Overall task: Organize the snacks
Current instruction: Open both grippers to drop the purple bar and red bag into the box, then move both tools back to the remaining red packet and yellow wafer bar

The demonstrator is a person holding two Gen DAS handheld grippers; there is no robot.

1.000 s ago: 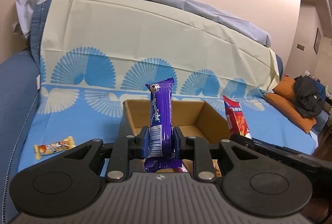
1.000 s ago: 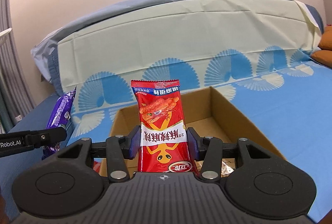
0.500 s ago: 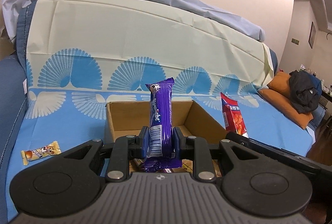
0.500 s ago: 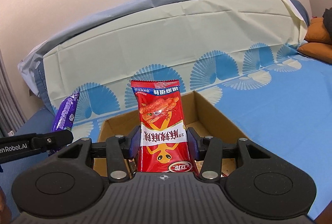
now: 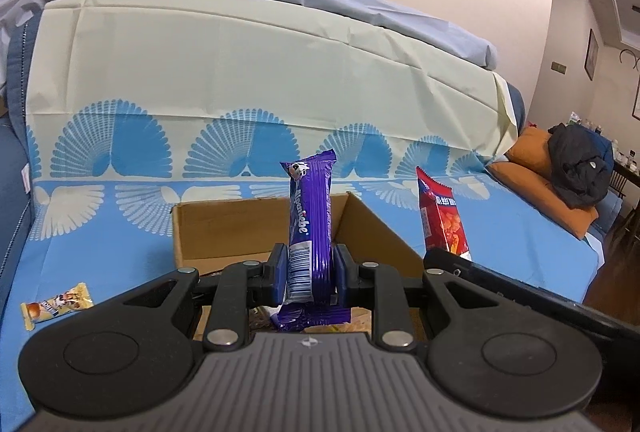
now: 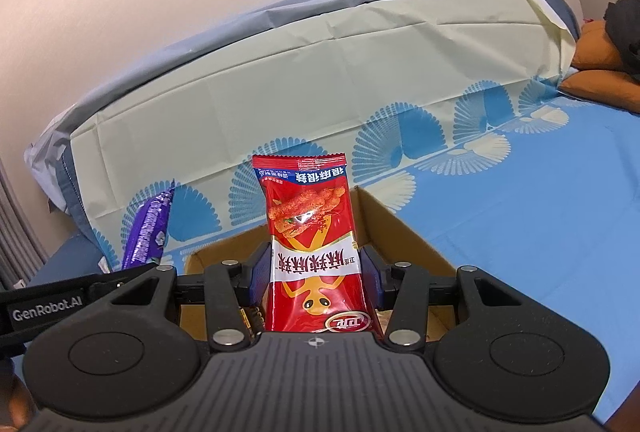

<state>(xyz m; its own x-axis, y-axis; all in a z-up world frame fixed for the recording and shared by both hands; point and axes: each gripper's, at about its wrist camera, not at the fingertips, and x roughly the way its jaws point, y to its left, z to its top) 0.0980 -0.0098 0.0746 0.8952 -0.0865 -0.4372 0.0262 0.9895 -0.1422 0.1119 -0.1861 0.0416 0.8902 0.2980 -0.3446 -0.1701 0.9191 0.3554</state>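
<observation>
My left gripper (image 5: 311, 274) is shut on a purple snack bar (image 5: 313, 216) that stands upright between its pads. Behind it sits an open cardboard box (image 5: 208, 228) on the blue sheet. In the right wrist view my right gripper (image 6: 316, 274) is shut on a red snack packet (image 6: 310, 232), held upright over the same cardboard box (image 6: 404, 236). The red packet (image 5: 442, 220) shows at the right of the left wrist view, and the purple bar (image 6: 148, 232) at the left of the right wrist view. Some wrappers lie inside the box, mostly hidden.
A small yellow wrapped snack (image 5: 56, 304) lies on the blue sheet left of the box. A cream and blue patterned cloth (image 5: 240, 79) covers the sofa back behind. Orange cushions (image 5: 536, 167) with a dark garment (image 5: 580, 167) lie at the far right.
The left gripper has shifted sideways, so the box and yellow snack sit further left in its view. The right gripper has rolled slightly. Both grips are unchanged.
</observation>
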